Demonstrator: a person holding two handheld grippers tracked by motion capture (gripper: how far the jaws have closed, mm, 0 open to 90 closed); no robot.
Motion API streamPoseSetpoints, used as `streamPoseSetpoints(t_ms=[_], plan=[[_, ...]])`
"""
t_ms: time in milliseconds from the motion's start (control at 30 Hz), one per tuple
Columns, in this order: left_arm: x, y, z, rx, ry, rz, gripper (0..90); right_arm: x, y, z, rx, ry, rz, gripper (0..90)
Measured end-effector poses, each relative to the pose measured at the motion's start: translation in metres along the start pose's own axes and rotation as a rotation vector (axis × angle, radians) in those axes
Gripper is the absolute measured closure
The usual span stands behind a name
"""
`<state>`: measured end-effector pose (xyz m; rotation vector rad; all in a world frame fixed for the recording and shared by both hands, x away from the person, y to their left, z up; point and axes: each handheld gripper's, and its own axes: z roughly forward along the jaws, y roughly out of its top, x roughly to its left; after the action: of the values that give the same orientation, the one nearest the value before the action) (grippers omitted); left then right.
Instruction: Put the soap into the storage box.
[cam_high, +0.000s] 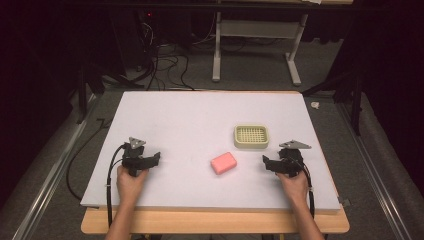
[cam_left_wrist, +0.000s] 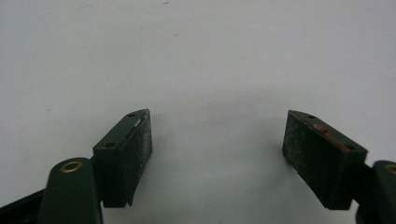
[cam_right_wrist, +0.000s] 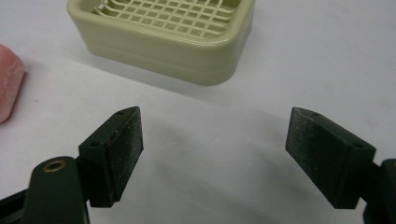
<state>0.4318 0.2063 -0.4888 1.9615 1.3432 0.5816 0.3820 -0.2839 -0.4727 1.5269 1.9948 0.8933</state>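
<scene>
High view: the pink soap (cam_high: 223, 163) lies nearer the right gripper (cam_high: 266, 162), toward the left gripper (cam_high: 154, 159); both grippers gape empty.

Pink soap (cam_high: 223, 163); pale-green grid-patterned dish (cam_high: 251, 136); white table (cam_high: 190, 125).

soap (cam_right_wrist: 10, 84): cut by left edge | dish (cam_right_wrist: 163, 37): top cropped
</scene>
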Motion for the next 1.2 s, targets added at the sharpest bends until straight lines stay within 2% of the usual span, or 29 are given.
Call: streamPoseSetpoints(t_ms=[567,767,1200], plan=[[0.0,0.0,0.0,0.0,-0.001,0.0,24.7,0.012,-0.001,-0.015,-0.059,0.045,-0.008,19.6],[0.0,0.0,0.0,0.0,0.001,-0.001,24.7,0.019,0.001,-0.017,-0.056,0.057,-0.016,19.7],[0.0,0.0,0.0,0.0,0.001,-0.002,24.7,0.029,0.004,-0.025,-0.089,0.078,-0.033,19.7]])
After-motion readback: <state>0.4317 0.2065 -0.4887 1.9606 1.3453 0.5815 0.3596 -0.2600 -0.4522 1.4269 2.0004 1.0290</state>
